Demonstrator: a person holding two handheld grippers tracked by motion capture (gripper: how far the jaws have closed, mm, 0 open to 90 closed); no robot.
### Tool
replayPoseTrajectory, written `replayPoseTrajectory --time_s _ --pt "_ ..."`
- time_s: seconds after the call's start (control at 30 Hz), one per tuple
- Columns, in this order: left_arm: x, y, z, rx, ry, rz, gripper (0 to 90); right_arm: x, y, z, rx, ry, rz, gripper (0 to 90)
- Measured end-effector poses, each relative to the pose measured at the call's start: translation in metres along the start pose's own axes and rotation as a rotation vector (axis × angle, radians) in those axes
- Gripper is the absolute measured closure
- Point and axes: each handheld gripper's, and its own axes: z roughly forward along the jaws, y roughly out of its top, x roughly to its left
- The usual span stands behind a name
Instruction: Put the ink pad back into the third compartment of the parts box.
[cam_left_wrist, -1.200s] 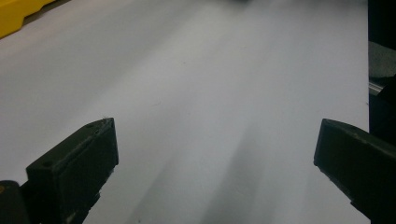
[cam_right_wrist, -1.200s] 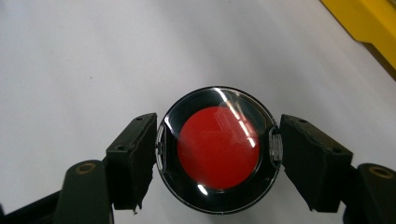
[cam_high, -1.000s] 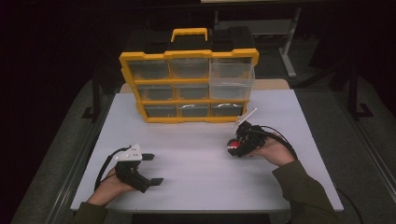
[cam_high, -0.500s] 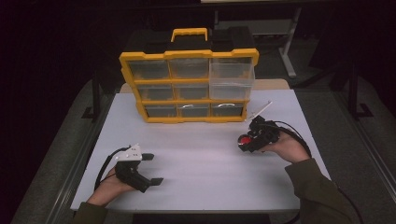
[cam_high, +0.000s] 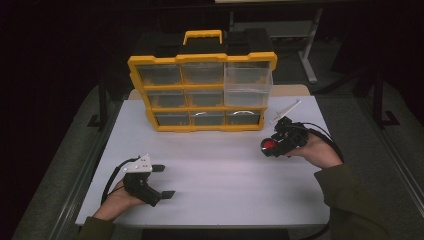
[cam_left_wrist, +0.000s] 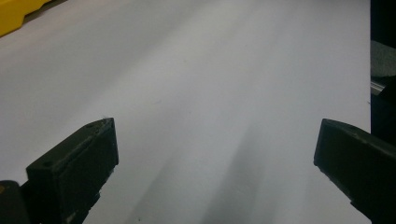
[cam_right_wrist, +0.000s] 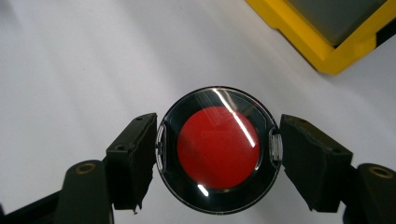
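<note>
High view, table (cam_high: 210, 165): white top, wide and mostly bare, with dark floor around it
Organizer (cam_high: 202, 92): yellow frame with a yellow handle on top, standing upright at the far middle of the table; three rows of three clear drawers face the person, and the top right drawer looks taller and paler than the others
Left gripper (cam_high: 162, 181): lies low over the near left part of the table in the person's left hand, well apart from the organizer; its grey plate faces up and a cable loops off to the left
Left jaws: spread wide with nothing between them; the left gripper view has one black jaw at each lower corner and bare white table between
Right gripper (cam_high: 269, 146): held in the person's right hand at the right side of the table, near the organizer's lower right corner, cable trailing behind the hand
Right jaws: clamped on the disc, one pad on each side of its rim
Disc (cam_right_wrist: 218, 150): round, red centre inside a black ring under a clear shiny cover; it hangs above the white table, with the organizer's yellow corner at the upper right of the right gripper view
</note>
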Motion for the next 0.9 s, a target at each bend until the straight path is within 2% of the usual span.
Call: replayPoseTrajectory --time_s 0.27,0.5,0.6,0.9 --pt "0.0 0.0 0.0 -0.001 -0.003 -0.001 0.0 -0.004 0.007 -0.019 -0.013 -0.006 -0.001 28.8" --pt "0.0 0.001 0.0 -0.009 -0.008 -0.014 0.0 -0.007 0.013 -0.036 -0.023 -0.01 0.022 28.7" --pt "0.0 0.001 -0.001 -0.007 -0.006 -0.014 0.0 -0.008 0.017 -0.044 -0.026 -0.017 0.011 28.8" --pt "0.0 0.0 0.0 -0.008 -0.007 -0.011 0.0 -0.012 0.032 -0.072 -0.046 -0.034 0.022 28.8"
